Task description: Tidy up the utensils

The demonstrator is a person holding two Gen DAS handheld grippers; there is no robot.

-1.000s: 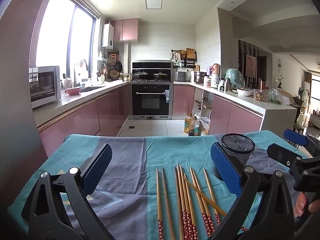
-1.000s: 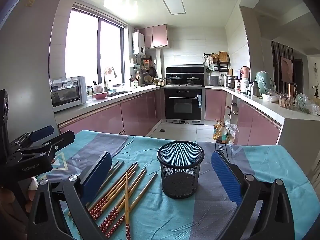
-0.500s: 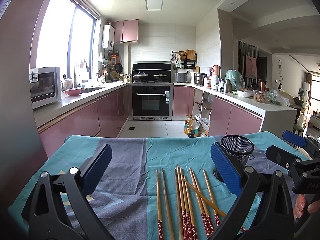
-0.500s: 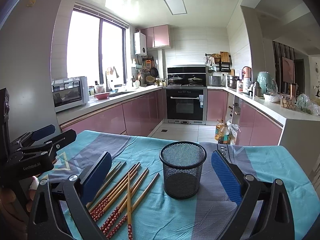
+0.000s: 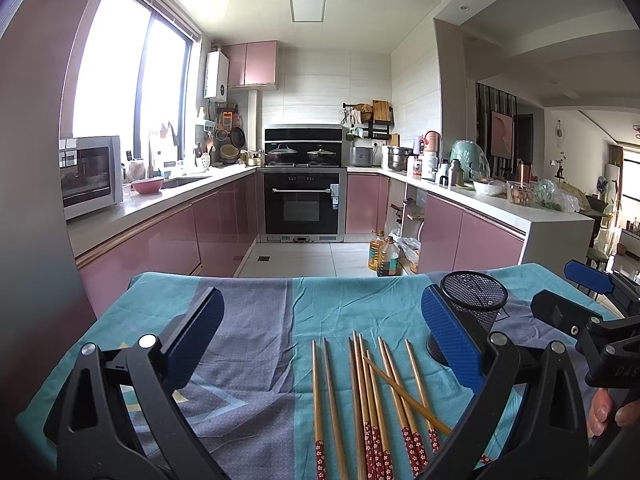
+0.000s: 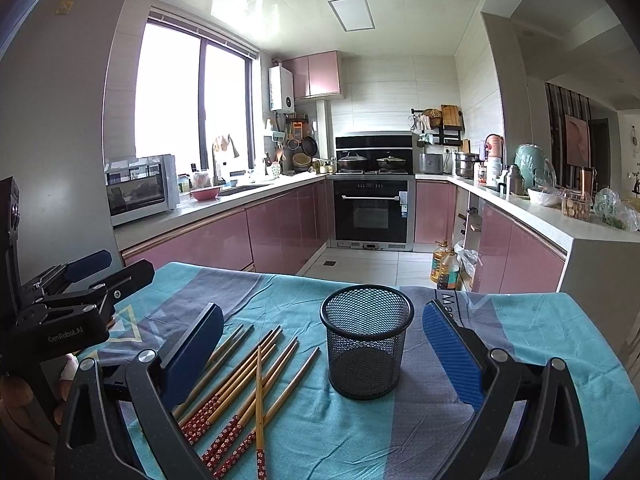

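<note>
Several wooden chopsticks (image 5: 372, 400) with red flowered ends lie side by side on the teal and grey tablecloth (image 5: 256, 344); one lies crossed over the others. They also show in the right wrist view (image 6: 248, 380). A black mesh cup (image 6: 366, 344) stands upright and empty to their right, and shows in the left wrist view (image 5: 472, 312) behind the right finger. My left gripper (image 5: 320, 340) is open and empty above the cloth, just behind the chopsticks. My right gripper (image 6: 320, 356) is open and empty, with the cup between its fingers' line of sight.
The table's far edge (image 5: 280, 278) drops to the kitchen floor. Pink cabinets (image 6: 224, 240), an oven (image 6: 372, 212) and counters stand beyond. The left gripper's body (image 6: 60, 312) is at the left in the right wrist view; the right gripper's body (image 5: 592, 328) is at the right in the left wrist view.
Both grippers have drifted slightly; the cup sits a little nearer the centre in the right wrist view. Both stay open. The chopsticks and cup have not moved.
</note>
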